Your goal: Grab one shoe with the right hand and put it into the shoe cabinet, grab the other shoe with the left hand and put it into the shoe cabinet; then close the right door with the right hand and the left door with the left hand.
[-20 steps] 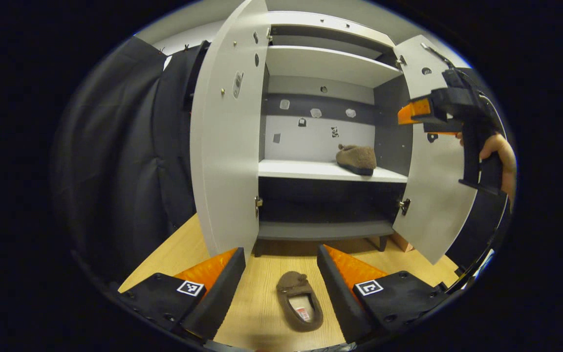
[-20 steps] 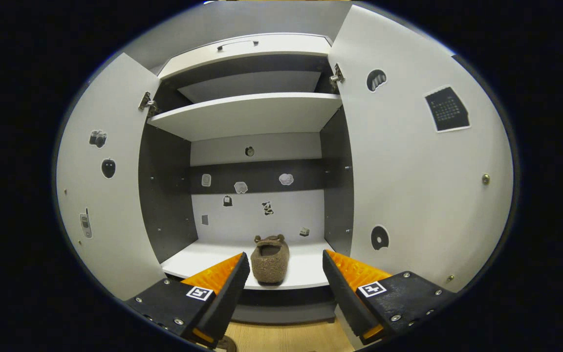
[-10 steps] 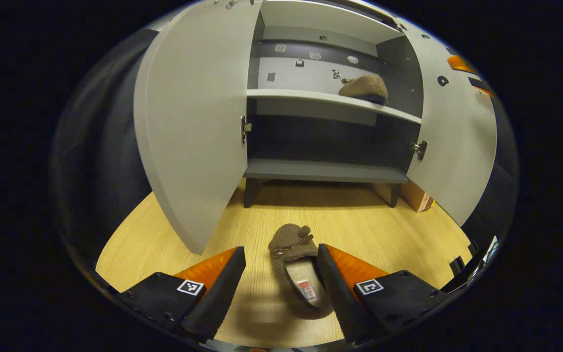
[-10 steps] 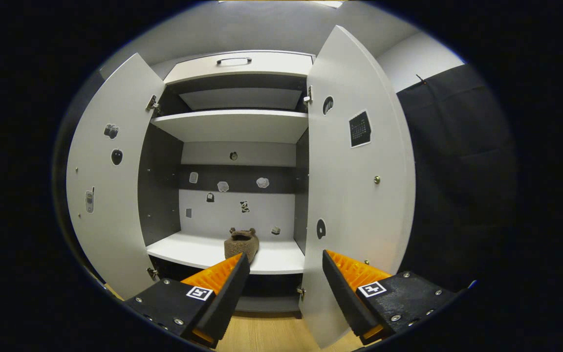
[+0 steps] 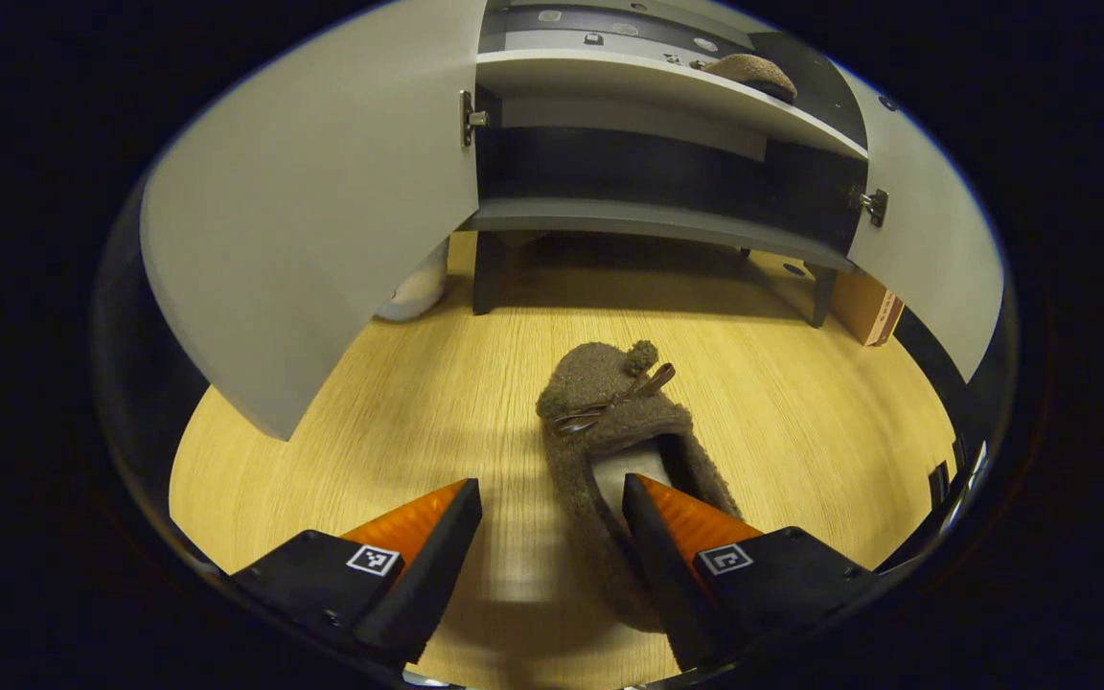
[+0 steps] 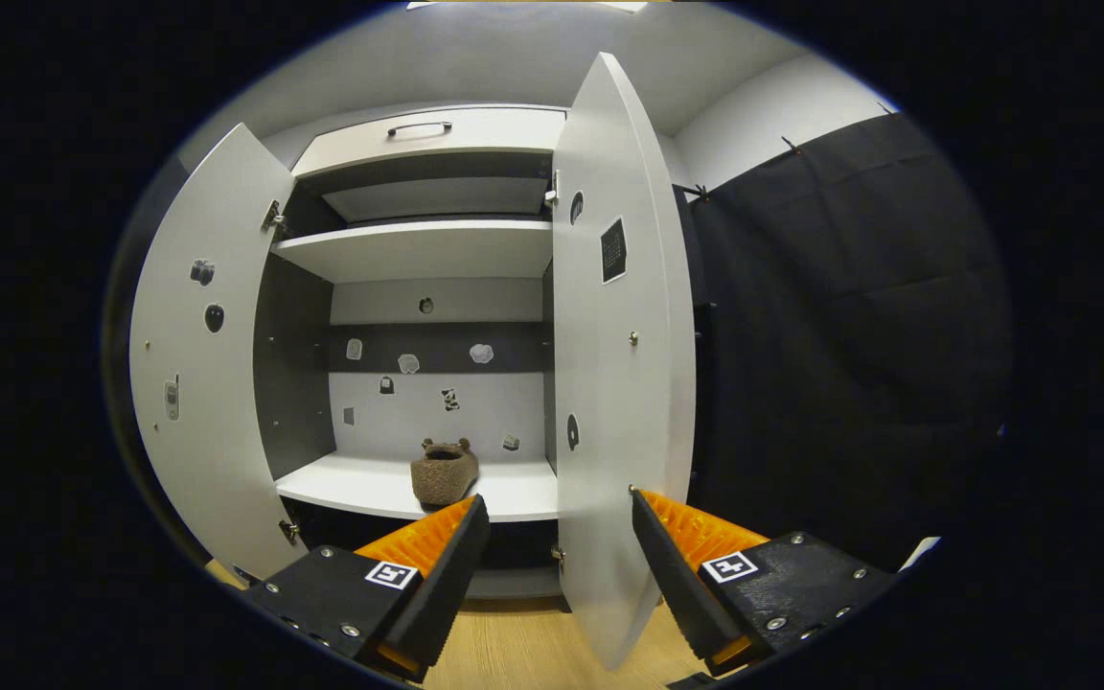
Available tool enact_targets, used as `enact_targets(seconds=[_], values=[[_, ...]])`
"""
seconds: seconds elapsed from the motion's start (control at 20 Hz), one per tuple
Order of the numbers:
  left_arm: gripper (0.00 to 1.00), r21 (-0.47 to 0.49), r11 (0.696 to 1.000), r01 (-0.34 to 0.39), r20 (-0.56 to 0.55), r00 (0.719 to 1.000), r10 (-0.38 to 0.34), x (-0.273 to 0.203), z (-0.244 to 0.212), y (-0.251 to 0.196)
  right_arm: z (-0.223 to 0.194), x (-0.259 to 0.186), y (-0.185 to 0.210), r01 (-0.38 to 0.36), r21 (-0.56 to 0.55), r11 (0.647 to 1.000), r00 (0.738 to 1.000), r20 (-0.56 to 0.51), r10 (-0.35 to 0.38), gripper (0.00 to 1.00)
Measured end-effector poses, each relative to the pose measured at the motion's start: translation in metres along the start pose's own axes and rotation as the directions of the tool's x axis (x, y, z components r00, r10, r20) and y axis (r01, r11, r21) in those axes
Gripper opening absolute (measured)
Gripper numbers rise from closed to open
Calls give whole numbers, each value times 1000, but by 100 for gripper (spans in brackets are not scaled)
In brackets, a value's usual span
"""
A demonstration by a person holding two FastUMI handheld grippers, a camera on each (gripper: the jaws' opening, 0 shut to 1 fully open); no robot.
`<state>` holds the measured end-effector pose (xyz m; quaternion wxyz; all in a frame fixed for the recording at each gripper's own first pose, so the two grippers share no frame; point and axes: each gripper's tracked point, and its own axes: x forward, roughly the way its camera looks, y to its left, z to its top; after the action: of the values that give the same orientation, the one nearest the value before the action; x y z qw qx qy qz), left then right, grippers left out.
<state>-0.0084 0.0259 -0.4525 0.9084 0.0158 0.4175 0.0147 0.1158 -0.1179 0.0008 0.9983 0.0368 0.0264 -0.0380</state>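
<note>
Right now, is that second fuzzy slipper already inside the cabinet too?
No, the second slipper lies on the wooden floor in front of the cabinet, with the left gripper open around its heel side.

Brown slipper on wood floor; second slipper on cabinet shelf

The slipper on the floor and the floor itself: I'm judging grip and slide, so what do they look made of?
The slipper looks like brown fleece or boucle fabric, matte and nubbly, with a thin glossy bow, perhaps leatherette. The floor looks like pale wood-grain laminate or vinyl: fine straight streaks, smooth with a slight sheen. Real wood can't be ruled out.
</note>
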Motion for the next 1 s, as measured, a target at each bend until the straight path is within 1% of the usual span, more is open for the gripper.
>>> enact_targets(seconds=[0.05, 0.1, 0.15, 0.2, 0.25, 0.3, 0.4, 0.5, 0.65, 0.8, 1.0], values=[[96, -8, 1000, 9, -6, 1000, -9, 0, 0, -4, -1, -1, 0, -1, 4, 1000, 1000, -2, 1, 92], [84, -20, 999, 25, -15, 1000, -26, 2, 0, -9, -2, -1, 0, -3, 7, 1000, 1000, -3, 3, 92], [74, -32, 999, 40, -24, 999, -40, 4, 0, -13, -2, -1, 2, -4, 10, 1000, 1000, -3, 4, 92], [48, -23, 999, 37, -38, 999, -38, 6, -1, -16, -3, -1, 2, -4, 12, 1000, 1000, -6, 4, 92], [29, 9, 1000, 20, -61, 998, -19, 7, -4, -13, -4, -1, 2, -4, 15, 1000, 1000, -8, 4, 92], [10, 35, 999, 30, -72, 997, -28, 5, -2, -16, -5, 0, 4, -6, 20, 1000, 1000, -11, 6, 92], [7, 43, 997, 68, -104, 993, -63, 3, 4, -21, -6, 1, 8, -15, 30, 999, 1000, -15, 15, 92], [7, 9, 994, 108, -96, 990, -107, -9, 17, -29, -6, 1, 11, -25, 28, 999, 1000, -13, 25, 92], [7, 8, 991, 134, -72, 988, -133, -40, 39, -32, -9, 2, 19, -45, 22, 999, 999, -11, 45, 92], [6, -26, 985, 168, -43, 985, -169, -76, 74, -37, -12, 1, 30, -73, 10, 997, 997, -5, 73, 92], [7, -55, 979, 196, 36, 980, -194, -123, 132, -35, -25, 2, 43, -104, -18, 994, 995, -7, 104, 92]])
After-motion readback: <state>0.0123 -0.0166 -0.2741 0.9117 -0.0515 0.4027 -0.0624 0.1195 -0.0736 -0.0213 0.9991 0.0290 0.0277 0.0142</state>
